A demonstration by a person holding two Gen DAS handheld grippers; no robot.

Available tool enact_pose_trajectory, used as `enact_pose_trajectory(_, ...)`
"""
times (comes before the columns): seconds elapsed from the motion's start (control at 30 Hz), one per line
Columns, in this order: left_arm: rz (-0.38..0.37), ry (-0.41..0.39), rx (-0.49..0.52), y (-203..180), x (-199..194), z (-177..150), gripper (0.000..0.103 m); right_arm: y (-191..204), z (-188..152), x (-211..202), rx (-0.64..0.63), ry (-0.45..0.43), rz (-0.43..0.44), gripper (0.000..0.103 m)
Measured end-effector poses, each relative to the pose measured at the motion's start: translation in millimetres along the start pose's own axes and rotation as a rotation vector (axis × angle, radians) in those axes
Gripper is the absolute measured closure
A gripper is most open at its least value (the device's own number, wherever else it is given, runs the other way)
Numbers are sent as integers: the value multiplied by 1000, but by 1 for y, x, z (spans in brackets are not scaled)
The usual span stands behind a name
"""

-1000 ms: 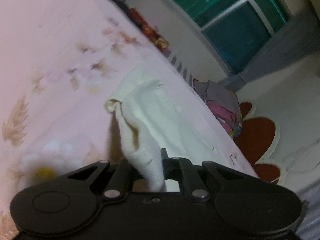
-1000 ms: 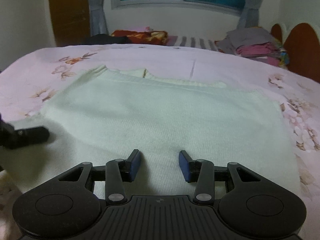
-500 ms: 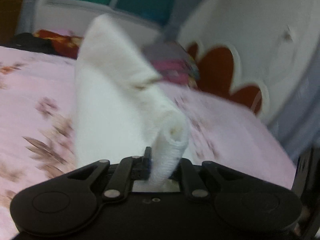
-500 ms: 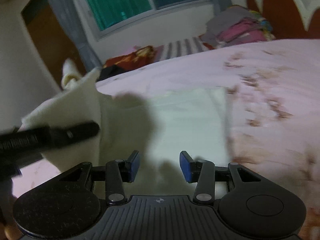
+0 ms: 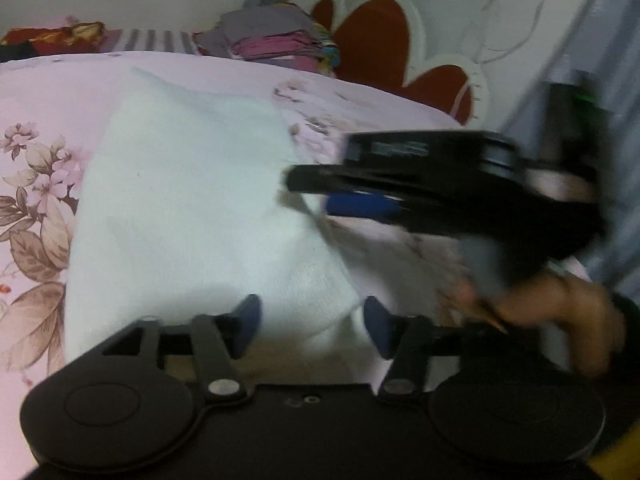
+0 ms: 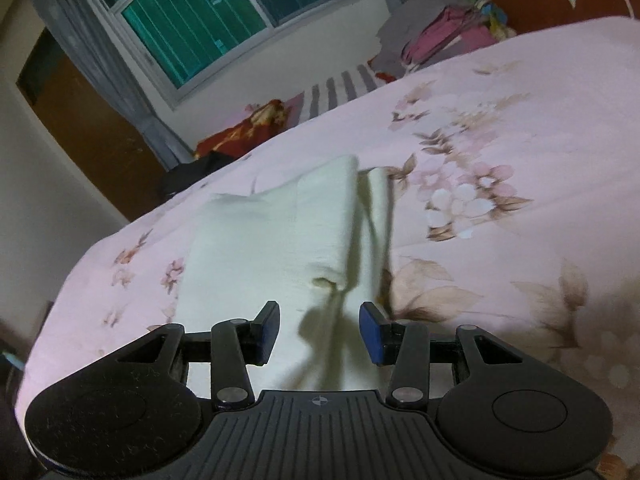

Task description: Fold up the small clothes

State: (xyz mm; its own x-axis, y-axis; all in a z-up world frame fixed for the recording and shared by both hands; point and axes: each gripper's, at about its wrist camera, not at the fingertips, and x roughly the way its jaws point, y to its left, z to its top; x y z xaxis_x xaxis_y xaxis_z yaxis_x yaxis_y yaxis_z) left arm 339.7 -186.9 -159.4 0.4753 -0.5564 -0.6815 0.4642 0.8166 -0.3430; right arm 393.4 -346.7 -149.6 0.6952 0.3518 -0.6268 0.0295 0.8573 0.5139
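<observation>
Your left claw (image 5: 310, 326) stands wide open, its blue pads apart with nothing pinched between them; the cream knit garment (image 5: 188, 208) lies under and ahead of it on the bed (image 5: 36, 92). In the left wrist view the cloth spreads flat across the pink floral bedspread, one edge running down toward the gap between the pads.

Your right claw (image 6: 319, 332) is also spread wide and grips nothing. Its pads sit over the near end of the garment (image 6: 272, 236), which the right wrist view shows lying folded lengthwise, with a narrow strip showing along its right side and a small pucker near the fold. The left wrist view catches the right claw (image 5: 360, 204) from the side, blurred, just off the garment's right edge, with your right hand (image 5: 560, 316) behind it.

Beyond the bed, a pile of folded clothes (image 6: 444, 36) in grey and pink sits near the red headboard (image 5: 384, 40). A window (image 6: 208, 16) with grey curtains (image 6: 104, 64) lines the far wall, and a red patterned cloth (image 6: 248, 128) lies past the bed's far edge.
</observation>
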Motion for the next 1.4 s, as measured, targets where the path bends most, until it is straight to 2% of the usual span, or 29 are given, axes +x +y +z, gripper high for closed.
enact_pose_trajectory(0.13,4,-25,12,11,-29,-3,44,3,2,18,-10,38,-11,59)
enact_pose_trajectory(0.3,109,-129,-91,49,-61,13,43,0,6,41,-12,48,-5,59)
enact_pose_trajectory(0.4,174,-154,-114,69,-64,28,43,-4,11,51,24,43,11,59)
enact_pose_trajectory(0.5,207,-170,-136,87,-58,45,43,-2,14,57,15,39,4,60)
enact_pose_trajectory(0.53,212,-175,-142,91,-55,49,43,0,14,58,4,38,-3,69)
enact_pose_trajectory(0.57,224,-181,-149,95,-51,55,43,1,14,58,-5,37,-8,86)
enact_pose_trajectory(0.63,227,-189,-155,97,-44,63,43,1,14,57,5,39,-4,87)
enact_pose_trajectory(0.73,228,-182,-130,96,-27,77,44,1,16,53,-18,37,-8,89)
enact_pose_trajectory(0.9,209,-156,-115,91,-4,80,44,3,17,31,-72,5,-51,90)
enact_pose_trajectory(1.03,223,-103,-119,96,17,73,44,-3,15,42,-92,40,-82,89)
enact_pose_trajectory(1.17,210,-86,-135,101,20,67,41,1,13,46,-148,20,-115,89)
enact_pose_trajectory(1.27,195,-70,-133,100,19,63,41,-7,8,42,-101,16,-122,90)
enact_pose_trajectory(1.4,197,-50,-133,99,23,56,41,-3,8,38,-102,13,-141,89)
